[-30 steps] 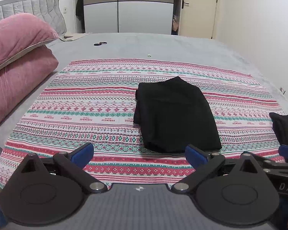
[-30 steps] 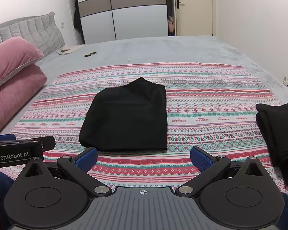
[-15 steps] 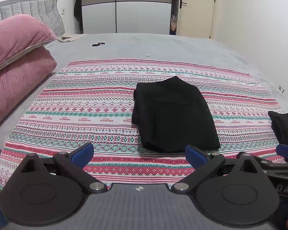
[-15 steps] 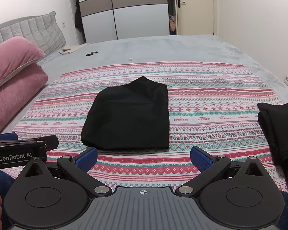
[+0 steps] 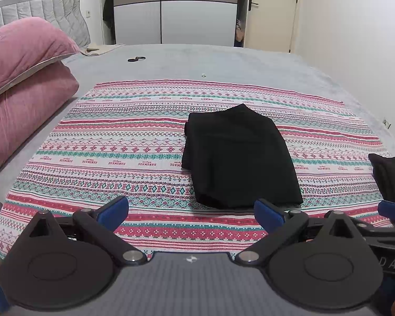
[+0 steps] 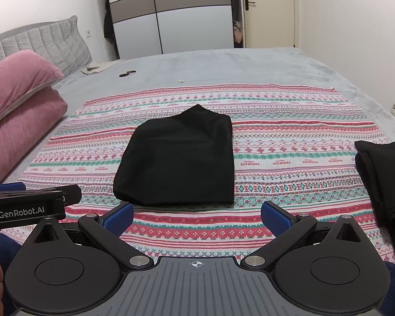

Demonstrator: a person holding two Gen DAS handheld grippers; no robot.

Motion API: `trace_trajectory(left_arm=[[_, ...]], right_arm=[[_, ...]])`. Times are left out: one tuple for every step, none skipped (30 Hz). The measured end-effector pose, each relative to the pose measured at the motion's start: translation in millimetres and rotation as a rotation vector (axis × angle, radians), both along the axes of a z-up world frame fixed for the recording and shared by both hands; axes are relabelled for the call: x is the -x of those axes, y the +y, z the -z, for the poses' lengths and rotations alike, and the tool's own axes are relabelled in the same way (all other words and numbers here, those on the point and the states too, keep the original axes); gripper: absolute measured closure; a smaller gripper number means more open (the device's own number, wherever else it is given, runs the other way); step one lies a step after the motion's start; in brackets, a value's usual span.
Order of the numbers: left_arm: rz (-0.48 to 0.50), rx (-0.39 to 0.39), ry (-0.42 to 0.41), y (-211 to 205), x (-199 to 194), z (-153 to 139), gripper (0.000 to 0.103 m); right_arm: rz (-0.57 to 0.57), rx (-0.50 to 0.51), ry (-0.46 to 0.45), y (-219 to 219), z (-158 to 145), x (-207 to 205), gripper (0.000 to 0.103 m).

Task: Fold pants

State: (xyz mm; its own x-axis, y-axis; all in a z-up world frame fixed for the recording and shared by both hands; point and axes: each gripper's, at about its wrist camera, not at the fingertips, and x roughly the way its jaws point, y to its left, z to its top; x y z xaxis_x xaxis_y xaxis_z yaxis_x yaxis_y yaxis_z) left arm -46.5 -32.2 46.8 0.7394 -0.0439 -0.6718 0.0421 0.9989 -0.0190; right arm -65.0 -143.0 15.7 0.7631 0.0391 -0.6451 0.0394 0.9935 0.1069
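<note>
Left wrist view: left gripper [image 5: 191, 212] jaws spread wide, holding nothing; folded black pants [image 5: 238, 158] lie flat on the patterned blanket [image 5: 118, 147] at 12 o'clock, just beyond the fingertips; right gripper [image 6: 196, 214] jaws likewise wide apart and empty; 1 second black garment [image 6: 387, 181] lies at 3 o'clock near the blanket edge; 2 pink pillows [image 5: 21, 84] stacked at 9 o'clock.

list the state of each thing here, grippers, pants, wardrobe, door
left gripper: open, empty
right gripper: open, empty
black pants: folded, flat on the patterned blanket
second black garment: folded, at the blanket's right edge
wardrobe: doors shut
door: shut
</note>
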Motion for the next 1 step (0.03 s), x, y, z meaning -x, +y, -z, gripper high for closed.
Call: trace_trajectory(left_arm=[[0.000,0.000,0.002,0.2,-0.4,0.2,0.000]], right_arm=[[0.000,-0.001,0.000,0.0,0.1,-0.1,0.000]])
